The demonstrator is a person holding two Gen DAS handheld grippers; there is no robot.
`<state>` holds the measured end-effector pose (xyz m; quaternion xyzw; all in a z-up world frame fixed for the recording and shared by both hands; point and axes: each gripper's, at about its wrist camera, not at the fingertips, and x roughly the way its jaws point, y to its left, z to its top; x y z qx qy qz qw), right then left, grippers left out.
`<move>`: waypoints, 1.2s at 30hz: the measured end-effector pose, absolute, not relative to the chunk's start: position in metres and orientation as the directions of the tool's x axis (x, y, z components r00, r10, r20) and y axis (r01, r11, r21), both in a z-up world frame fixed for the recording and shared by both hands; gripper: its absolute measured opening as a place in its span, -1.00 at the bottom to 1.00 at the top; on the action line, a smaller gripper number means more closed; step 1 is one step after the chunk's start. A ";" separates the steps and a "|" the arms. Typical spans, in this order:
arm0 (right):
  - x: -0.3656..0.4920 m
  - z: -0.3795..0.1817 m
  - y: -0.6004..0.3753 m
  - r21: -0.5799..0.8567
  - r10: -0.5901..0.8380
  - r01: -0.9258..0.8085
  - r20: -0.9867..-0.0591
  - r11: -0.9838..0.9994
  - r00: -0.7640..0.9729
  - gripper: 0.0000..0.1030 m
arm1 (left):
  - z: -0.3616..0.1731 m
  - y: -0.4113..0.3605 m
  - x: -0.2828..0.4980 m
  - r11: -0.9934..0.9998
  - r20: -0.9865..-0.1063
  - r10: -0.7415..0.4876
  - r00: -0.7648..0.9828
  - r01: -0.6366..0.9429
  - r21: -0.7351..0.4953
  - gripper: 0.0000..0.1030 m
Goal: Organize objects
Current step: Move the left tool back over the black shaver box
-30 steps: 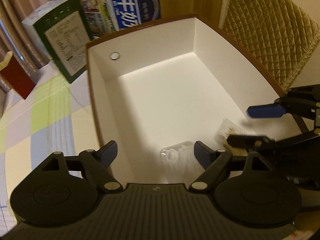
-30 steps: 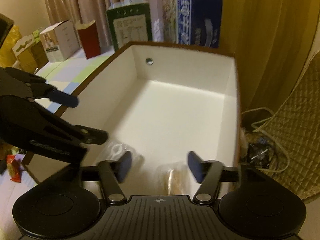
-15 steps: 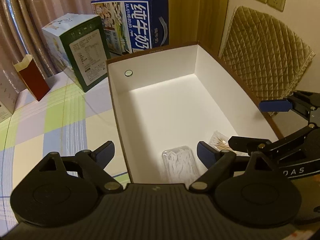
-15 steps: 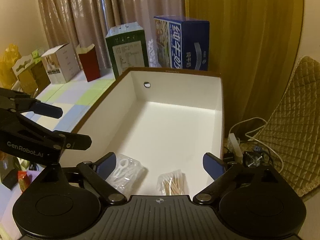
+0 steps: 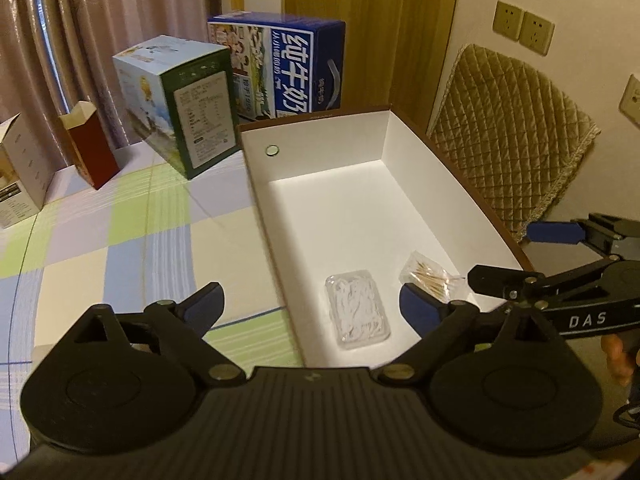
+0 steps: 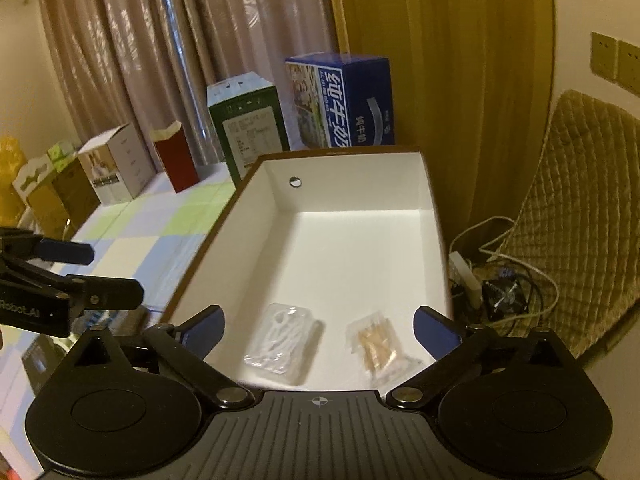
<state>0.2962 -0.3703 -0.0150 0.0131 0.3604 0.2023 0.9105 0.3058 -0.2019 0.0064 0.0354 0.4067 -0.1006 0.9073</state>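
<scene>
Trailing cables [image 6: 516, 276], right view only

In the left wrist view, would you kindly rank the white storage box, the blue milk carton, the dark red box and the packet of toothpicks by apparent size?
1. white storage box
2. blue milk carton
3. dark red box
4. packet of toothpicks

The carton and red box stand farther from the camera, so their true sizes may be understated.

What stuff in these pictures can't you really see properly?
- Packet of wooden sticks: blurred in the right wrist view; its near end hides behind the left tongs' finger in the left wrist view.
- Clear packet of white pieces: too small to tell what they are.
- Green box: label print too small to read.
- White box: cut off by the left wrist view's edge.
</scene>
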 end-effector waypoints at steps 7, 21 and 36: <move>0.263 -0.013 -0.344 0.200 0.381 -0.335 -0.649 0.920 0.658 0.96 | 0.009 -0.153 0.271 0.986 -0.748 -0.133 0.650 0.161 -0.036 0.83; 0.232 -0.026 -0.271 0.222 0.429 -0.393 -0.686 0.892 0.587 0.96 | 0.001 -0.039 0.228 0.999 -0.771 -0.021 0.637 -0.012 -0.038 0.83; 0.222 -0.057 -0.199 0.236 0.481 -0.489 -0.740 0.840 0.469 0.96 | -0.037 0.026 0.197 0.992 -0.831 0.065 0.552 -0.129 -0.008 0.84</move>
